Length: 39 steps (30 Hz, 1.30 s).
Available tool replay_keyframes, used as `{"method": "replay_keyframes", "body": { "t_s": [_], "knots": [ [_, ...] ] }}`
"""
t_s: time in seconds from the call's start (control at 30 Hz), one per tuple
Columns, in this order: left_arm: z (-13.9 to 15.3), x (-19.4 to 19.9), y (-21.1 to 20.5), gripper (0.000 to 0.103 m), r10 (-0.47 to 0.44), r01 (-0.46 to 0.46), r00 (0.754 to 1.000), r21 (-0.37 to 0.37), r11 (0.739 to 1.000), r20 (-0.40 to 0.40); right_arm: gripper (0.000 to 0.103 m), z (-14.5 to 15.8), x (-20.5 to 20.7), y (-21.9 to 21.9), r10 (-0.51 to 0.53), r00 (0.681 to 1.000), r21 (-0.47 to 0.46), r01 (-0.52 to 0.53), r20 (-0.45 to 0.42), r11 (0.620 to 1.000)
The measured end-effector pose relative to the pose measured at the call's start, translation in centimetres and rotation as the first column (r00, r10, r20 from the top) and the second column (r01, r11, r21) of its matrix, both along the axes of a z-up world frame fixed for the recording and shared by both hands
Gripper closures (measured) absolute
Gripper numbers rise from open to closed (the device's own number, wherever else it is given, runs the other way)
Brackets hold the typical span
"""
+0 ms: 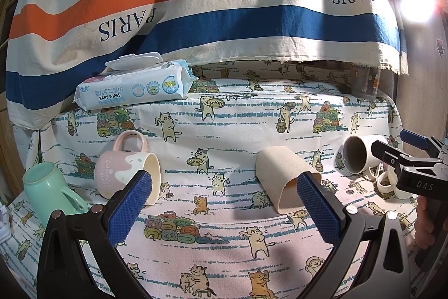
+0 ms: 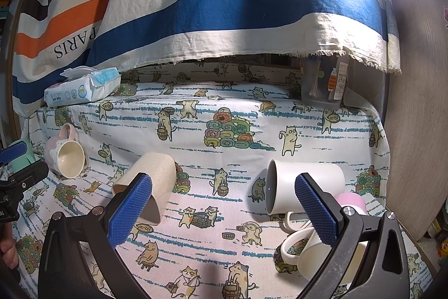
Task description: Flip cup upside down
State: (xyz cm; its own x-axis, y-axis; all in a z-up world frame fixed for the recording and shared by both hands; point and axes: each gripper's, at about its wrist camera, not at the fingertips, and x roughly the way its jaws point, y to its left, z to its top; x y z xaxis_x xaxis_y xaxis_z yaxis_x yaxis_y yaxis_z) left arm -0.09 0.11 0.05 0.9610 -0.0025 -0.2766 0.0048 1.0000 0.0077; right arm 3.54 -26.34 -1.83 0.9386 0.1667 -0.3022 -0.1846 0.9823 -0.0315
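Several cups lie on their sides on a cat-print cloth. A beige handleless cup lies mouth toward me, just beyond my open left gripper; it also shows in the right wrist view. A pink and cream mug lies behind the left finger. A white mug lies on its side between the fingers of my open right gripper. A cream mug lies under the right finger. Both grippers are empty.
A mint green mug stands mouth down at the far left. A pack of baby wipes lies at the back left. A clear container stands at the back right. A striped cloth hangs behind. A pink cup sits behind the right finger.
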Motion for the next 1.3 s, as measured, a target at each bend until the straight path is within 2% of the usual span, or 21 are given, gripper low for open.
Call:
{"method": "replay_keyframes", "body": {
  "t_s": [0.2,0.3,0.37,0.47,0.57,0.67,0.77,0.87,0.97,1.07,1.13,1.23,1.3],
  "knots": [
    [0.0,0.0,-0.1,0.000,-0.006,0.006,1.000,-0.004,1.000,-0.001,0.001,0.0,0.0,0.0,0.000,1.000,0.000,0.000,-0.001,1.000],
    [-0.2,0.4,-0.1,0.000,-0.030,0.030,0.999,-0.002,1.000,-0.043,0.001,-0.1,0.0,-0.1,0.001,1.000,-0.001,-0.001,0.000,1.000],
    [0.1,0.3,0.0,0.000,-0.028,0.028,0.999,0.004,1.000,-0.042,0.001,-0.1,0.1,0.0,-0.001,1.000,-0.001,0.001,0.000,1.000],
    [1.0,0.1,0.2,0.000,-0.029,0.029,0.999,-0.016,0.999,-0.042,0.001,0.0,0.0,-0.2,-0.006,1.000,0.009,0.006,-0.002,1.000],
    [2.2,0.0,-0.1,0.000,-0.010,0.011,0.999,0.011,1.000,-0.047,0.001,0.5,0.5,-0.7,-0.014,1.000,0.028,0.014,-0.004,0.999],
    [3.7,0.1,-0.2,0.000,0.006,-0.004,0.998,0.031,1.000,-0.058,0.001,1.2,1.3,-0.9,0.019,0.998,0.048,-0.016,-0.061,0.999],
    [5.1,1.0,-0.4,0.000,0.049,-0.046,0.993,0.035,0.998,-0.111,0.001,3.1,1.9,-1.2,0.062,0.993,0.082,-0.054,-0.096,0.995],
    [6.2,2.4,-0.8,0.000,0.116,-0.111,0.982,0.038,0.993,-0.152,0.001,4.9,2.6,-0.9,0.074,0.990,0.064,-0.066,-0.122,0.996],
    [6.7,4.0,-1.5,0.000,0.093,-0.090,0.973,0.024,0.996,-0.210,0.001,6.1,3.5,-1.2,0.047,0.989,0.083,-0.036,-0.139,0.996],
    [6.6,5.5,-2.9,0.000,0.063,-0.061,0.962,0.017,0.998,-0.267,0.016,6.2,4.8,-1.6,0.052,0.987,0.126,-0.033,-0.151,0.991],
    [6.1,6.7,-3.8,0.000,0.051,-0.047,0.949,0.018,0.999,-0.312,0.031,5.8,5.7,-1.7,0.060,0.984,0.134,-0.038,-0.167,0.990],
    [5.2,8.6,-4.7,0.000,0.026,-0.033,0.923,-0.013,0.999,-0.383,0.046,4.6,6.8,-1.9,0.086,0.978,0.155,-0.057,-0.191,0.986],
    [4.4,9.9,-5.1,0.001,0.019,-0.041,0.906,-0.043,0.998,-0.422,0.051,3.7,7.3,-2.0,0.095,0.975,0.160,-0.063,-0.203,0.985]
  ]
}}
